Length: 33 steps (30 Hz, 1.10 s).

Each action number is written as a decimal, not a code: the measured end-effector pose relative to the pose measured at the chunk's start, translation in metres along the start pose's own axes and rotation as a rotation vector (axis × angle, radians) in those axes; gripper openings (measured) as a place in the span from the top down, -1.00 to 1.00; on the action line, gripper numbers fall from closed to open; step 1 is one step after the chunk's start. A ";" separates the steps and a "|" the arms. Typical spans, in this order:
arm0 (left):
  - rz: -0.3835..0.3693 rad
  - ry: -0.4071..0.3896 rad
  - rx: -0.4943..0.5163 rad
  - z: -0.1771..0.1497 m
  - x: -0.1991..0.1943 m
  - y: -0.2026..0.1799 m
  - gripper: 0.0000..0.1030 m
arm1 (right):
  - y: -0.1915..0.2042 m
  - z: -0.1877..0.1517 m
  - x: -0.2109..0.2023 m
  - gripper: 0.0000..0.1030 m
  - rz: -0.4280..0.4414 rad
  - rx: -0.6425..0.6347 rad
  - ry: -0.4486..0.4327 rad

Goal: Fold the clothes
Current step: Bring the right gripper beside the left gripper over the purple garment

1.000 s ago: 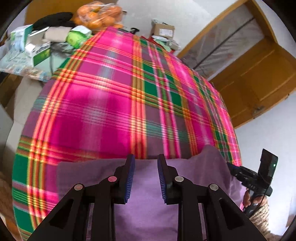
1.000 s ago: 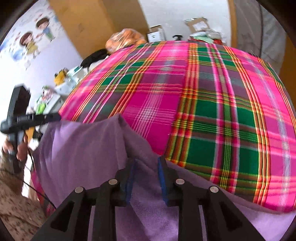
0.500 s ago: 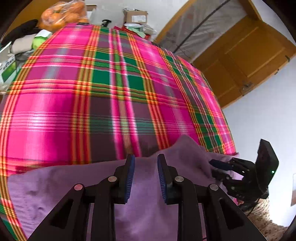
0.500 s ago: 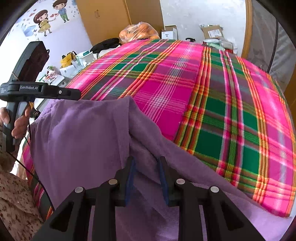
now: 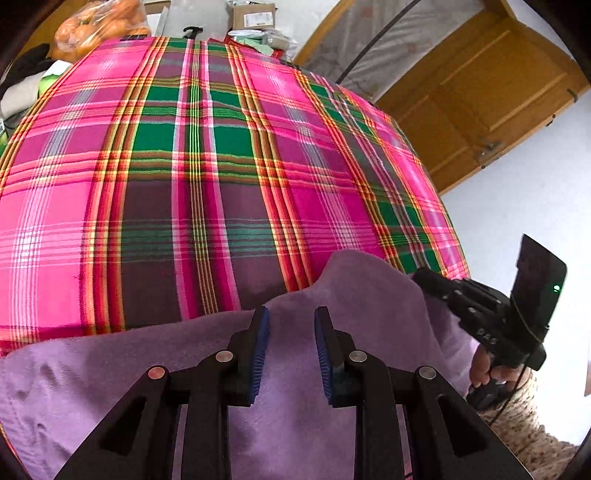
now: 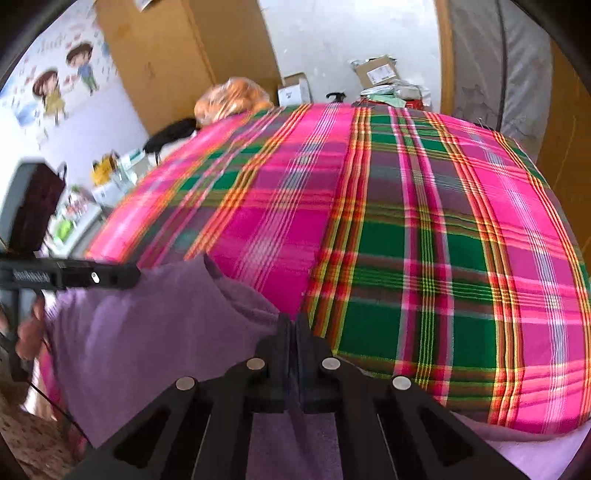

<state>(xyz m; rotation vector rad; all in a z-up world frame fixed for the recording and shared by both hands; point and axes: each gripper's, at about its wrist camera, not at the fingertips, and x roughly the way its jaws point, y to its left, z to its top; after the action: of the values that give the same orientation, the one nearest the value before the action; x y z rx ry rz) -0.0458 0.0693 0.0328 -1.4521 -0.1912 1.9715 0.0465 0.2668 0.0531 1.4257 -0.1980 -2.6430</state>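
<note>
right gripper (image 6: pixel 294 332) — clamped on a raised ridge of the purple garment (image 6: pixel 147 332) | left gripper (image 5: pixel 291 325) — jaws apart over it | garment soft, light, fleecy; take an edge | ahead: bare plaid bedspread (image 5: pixel 221 166), orange bag (image 5: pixel 99 26) beyond

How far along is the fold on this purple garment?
Early. Done: the purple garment lies at the near edge of the plaid blanket. In hand: the right claw is shut on its edge; the left claw is open above it. Left: no finished fold shows.
</note>
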 end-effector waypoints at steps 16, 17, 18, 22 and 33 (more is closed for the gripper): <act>-0.005 0.013 -0.005 0.008 0.015 -0.002 0.50 | 0.005 0.041 0.006 0.36 0.290 0.068 0.023; -0.002 0.016 -0.004 0.008 0.017 -0.002 0.50 | 0.009 0.044 0.013 0.36 0.304 0.062 0.046; 0.000 0.018 -0.003 0.009 0.018 -0.002 0.50 | 0.012 0.046 0.019 0.36 0.319 0.055 0.069; -0.007 0.021 0.003 0.010 0.021 -0.002 0.50 | 0.017 0.053 0.033 0.38 0.367 0.053 0.120; -0.136 0.084 0.040 0.028 0.037 -0.003 0.13 | 0.002 0.052 0.021 0.91 0.365 0.134 0.061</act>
<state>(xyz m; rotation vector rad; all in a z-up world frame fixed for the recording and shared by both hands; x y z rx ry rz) -0.0753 0.1003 0.0151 -1.4535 -0.2063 1.7929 -0.0085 0.2637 0.0648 1.3536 -0.5791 -2.3240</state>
